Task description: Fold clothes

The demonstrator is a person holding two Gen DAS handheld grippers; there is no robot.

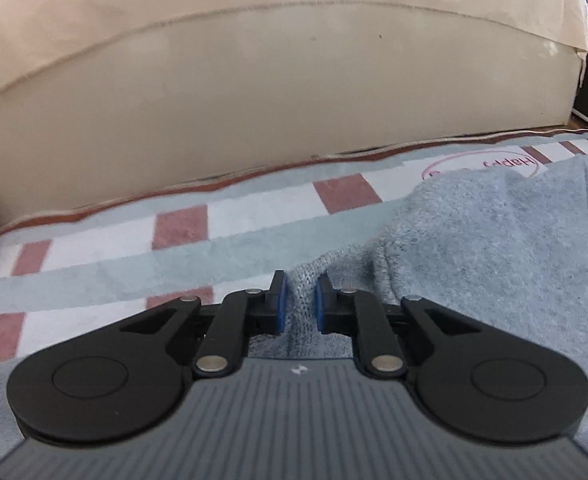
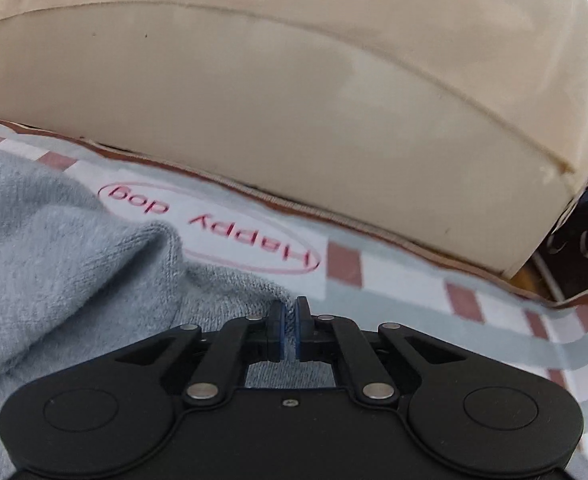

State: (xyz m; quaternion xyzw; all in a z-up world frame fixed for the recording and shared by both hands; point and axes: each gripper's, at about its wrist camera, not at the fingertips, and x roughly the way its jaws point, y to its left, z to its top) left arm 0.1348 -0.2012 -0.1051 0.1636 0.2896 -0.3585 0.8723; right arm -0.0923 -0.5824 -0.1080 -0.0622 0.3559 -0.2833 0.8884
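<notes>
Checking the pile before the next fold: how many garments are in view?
1: a pale blue-grey knitted garment lying on the checked mat, pinched by left gripper and right gripper. Others may be outside the frames.

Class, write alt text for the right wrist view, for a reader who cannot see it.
The right tool is shut on a fold of a grey knit garment, which lies on a checked blanket printed "Happy dog". A beige cushion fills the background.

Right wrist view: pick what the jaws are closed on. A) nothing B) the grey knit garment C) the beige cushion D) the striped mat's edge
B: the right gripper has its jaws pinched on a fold of the grey knit garment, which lies on the striped mat, short of the beige cushion.
</notes>
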